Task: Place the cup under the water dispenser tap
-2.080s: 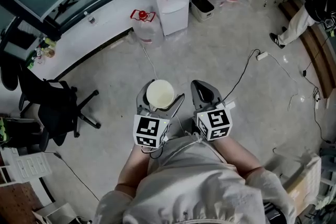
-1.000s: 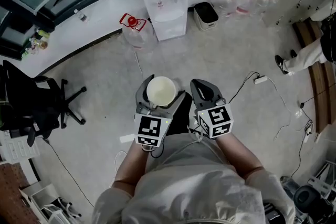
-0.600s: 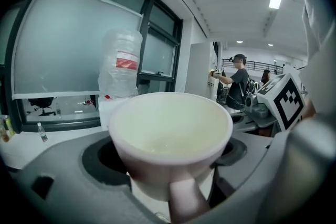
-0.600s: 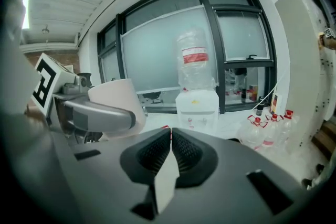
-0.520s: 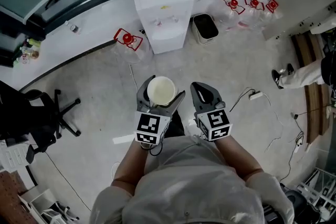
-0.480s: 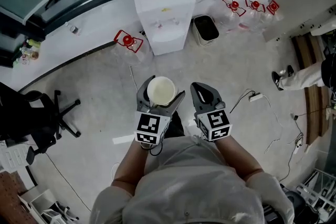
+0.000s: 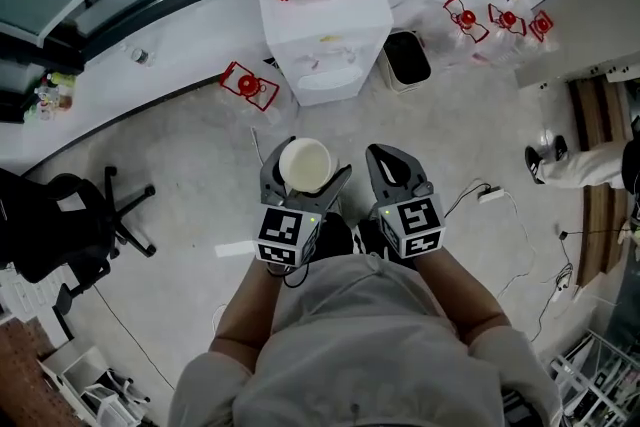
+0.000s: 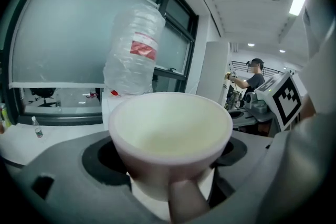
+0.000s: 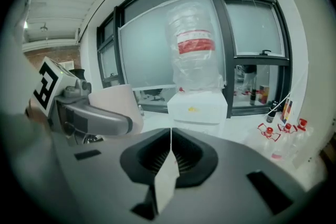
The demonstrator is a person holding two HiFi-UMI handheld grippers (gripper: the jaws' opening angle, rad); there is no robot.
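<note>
The left claw is clamped on the white cup, which is rim up and held over the floor. Just beside it, the right claw has its jaws pressed together with nothing between them. Bare floor lies open ahead, up to the water dispenser. A red-capped jug crowds the dispenser's left edge and a black bin its right.

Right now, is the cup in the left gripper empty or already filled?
Empty. The cup sits upright in the left gripper, and its pale inside shows bare down to the bottom, with no liquid.
</note>
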